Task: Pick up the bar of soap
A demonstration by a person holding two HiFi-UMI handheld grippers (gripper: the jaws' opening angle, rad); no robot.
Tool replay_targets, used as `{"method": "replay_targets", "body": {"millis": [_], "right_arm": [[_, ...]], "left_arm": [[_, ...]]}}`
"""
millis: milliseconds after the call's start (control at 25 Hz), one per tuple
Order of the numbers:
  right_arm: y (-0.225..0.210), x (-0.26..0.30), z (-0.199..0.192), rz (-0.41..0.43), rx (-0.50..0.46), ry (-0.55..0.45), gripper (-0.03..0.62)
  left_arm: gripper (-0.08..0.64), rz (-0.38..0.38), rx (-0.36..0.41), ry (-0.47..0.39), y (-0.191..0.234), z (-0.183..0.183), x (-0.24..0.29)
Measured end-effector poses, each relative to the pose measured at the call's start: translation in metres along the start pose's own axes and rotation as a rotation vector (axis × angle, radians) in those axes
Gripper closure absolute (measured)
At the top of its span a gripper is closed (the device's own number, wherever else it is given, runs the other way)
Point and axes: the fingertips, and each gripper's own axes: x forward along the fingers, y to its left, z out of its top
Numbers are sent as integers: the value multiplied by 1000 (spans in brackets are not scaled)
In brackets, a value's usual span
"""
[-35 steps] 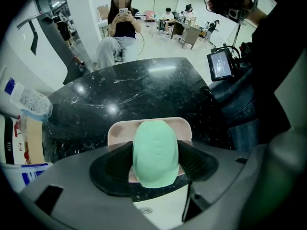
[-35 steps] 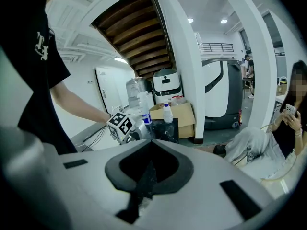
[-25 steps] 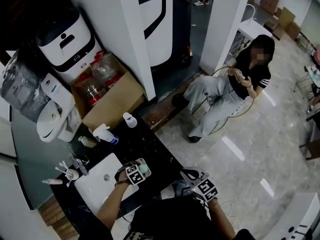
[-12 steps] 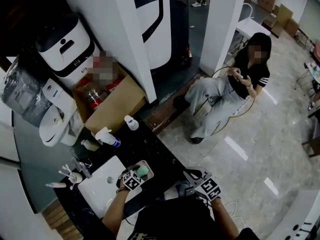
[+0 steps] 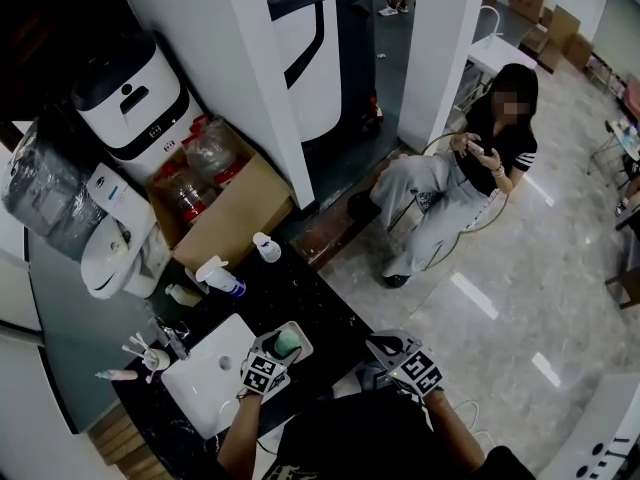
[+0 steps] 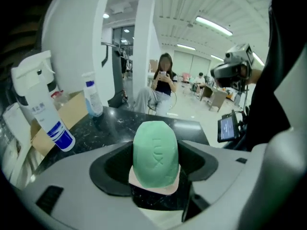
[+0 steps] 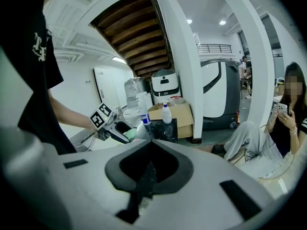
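The green bar of soap (image 5: pixel 288 342) (image 6: pixel 155 159) lies in a pale pink soap dish (image 5: pixel 304 334) on the black counter (image 5: pixel 315 303), just right of the white sink. My left gripper (image 5: pixel 279 355) (image 6: pixel 156 150) reaches it from the near side. Its jaws stand against both long sides of the bar, shut on it, while the bar still rests on the dish. My right gripper (image 5: pixel 384 347) (image 7: pixel 152 145) hangs off the counter's right edge, shut and with nothing in it.
A white sink (image 5: pixel 205 373) with a faucet (image 5: pixel 170 338) sits left of the dish. A spray bottle (image 5: pixel 222 278) and a small bottle (image 5: pixel 266 247) stand at the counter's far end, by a cardboard box (image 5: pixel 225 208). A person (image 5: pixel 460 183) sits on the floor side.
My left gripper has stayed at the soap dish, edging slightly nearer me in the head view while the view shifted. The right gripper has hardly moved.
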Motion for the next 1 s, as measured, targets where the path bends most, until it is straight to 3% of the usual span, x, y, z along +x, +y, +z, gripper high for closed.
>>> {"method": "replay_targets", "body": {"millis": [240, 480, 640, 760, 1000], "right_arm": [[4, 4, 8, 1, -35, 11, 584], [12, 17, 20, 5, -32, -17, 584], [13, 17, 30, -24, -73, -33, 584], [12, 16, 42, -39, -55, -92, 584], [13, 1, 69, -54, -28, -212, 584]], "left_arm": [[268, 21, -88, -263, -11, 39, -38], [268, 29, -128, -463, -15, 74, -85], [268, 4, -195, -595, -21, 97, -109], [268, -17, -217, -656, -22, 111, -125], [268, -41, -155, -710, -36, 131, -143]]}}
